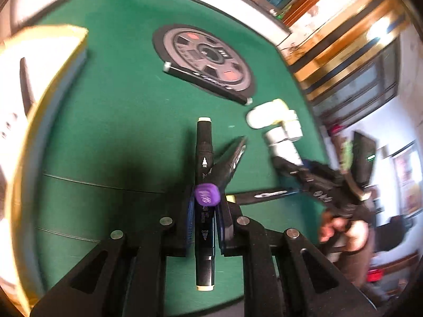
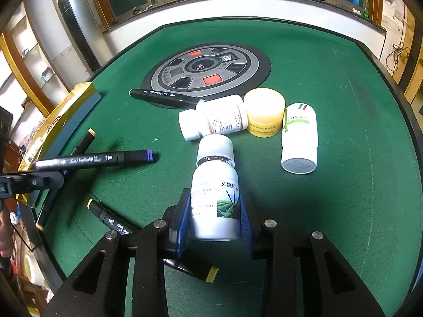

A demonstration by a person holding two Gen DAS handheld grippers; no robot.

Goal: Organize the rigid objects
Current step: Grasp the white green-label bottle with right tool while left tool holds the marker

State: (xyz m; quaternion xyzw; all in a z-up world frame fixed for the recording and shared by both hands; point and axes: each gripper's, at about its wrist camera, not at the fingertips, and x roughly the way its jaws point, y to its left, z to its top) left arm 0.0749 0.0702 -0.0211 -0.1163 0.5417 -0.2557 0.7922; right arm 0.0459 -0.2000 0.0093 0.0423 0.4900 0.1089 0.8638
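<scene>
In the left wrist view my left gripper [image 1: 205,219] is shut on a black marker with a purple cap [image 1: 207,198], held above the green table; another black marker [image 1: 203,203] lies on the felt below it. In the right wrist view my right gripper [image 2: 215,222] is shut on a white bottle with a green picture label [image 2: 215,192]. Beyond it lie a white bottle on its side [image 2: 214,120], a yellow jar [image 2: 264,116] and a white bottle with a green label [image 2: 300,138]. The purple-capped marker [image 2: 92,159] shows at the left, held by the left gripper.
A round grey control panel [image 2: 206,70] sits mid-table with a black marker [image 2: 164,96] at its near edge. More markers [image 2: 111,222] lie near my right gripper. A yellow-edged box [image 2: 66,111] stands at the table's left side. The table rim curves around the far side.
</scene>
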